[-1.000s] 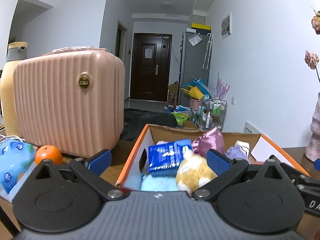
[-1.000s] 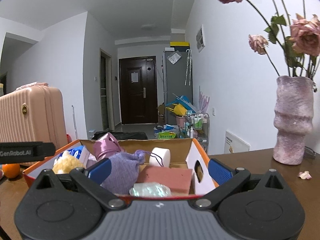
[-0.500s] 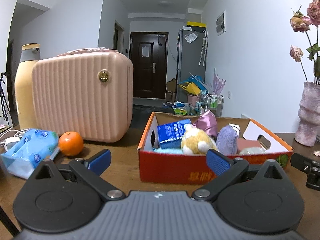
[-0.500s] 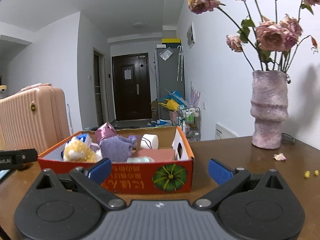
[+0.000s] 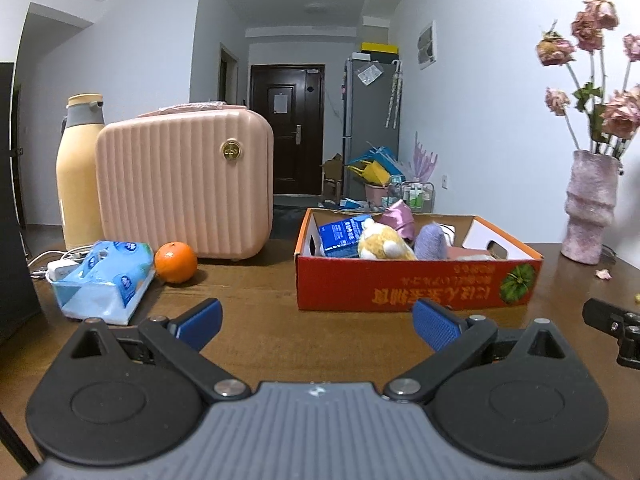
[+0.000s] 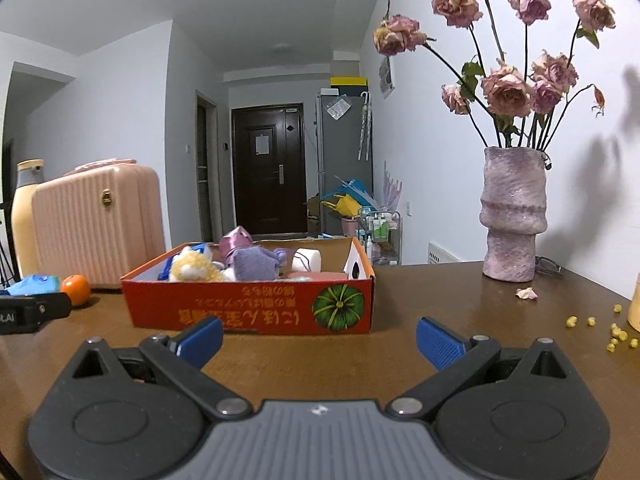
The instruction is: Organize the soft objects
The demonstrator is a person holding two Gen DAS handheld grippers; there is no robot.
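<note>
A red cardboard box (image 5: 416, 286) (image 6: 248, 308) stands on the brown table. In it lie a yellow plush toy (image 5: 384, 244) (image 6: 190, 268), a blue packet (image 5: 340, 236), a purple knitted pouch (image 5: 432, 242) (image 6: 256, 264), a pink satin pouch (image 5: 398, 218) (image 6: 236, 240) and a white roll (image 6: 306, 260). My left gripper (image 5: 316, 320) is open and empty, well back from the box. My right gripper (image 6: 318, 334) is open and empty, also back from the box.
A pink ribbed case (image 5: 184, 184) and a yellow bottle (image 5: 78, 176) stand at the left. A tissue pack (image 5: 104, 280) and an orange (image 5: 175, 256) lie before them. A vase of dried roses (image 6: 514, 216) stands at the right, with petals and yellow crumbs (image 6: 616, 332) nearby.
Both grippers have pulled back from over the box, which now sits farther away. Both stayed open and empty.
</note>
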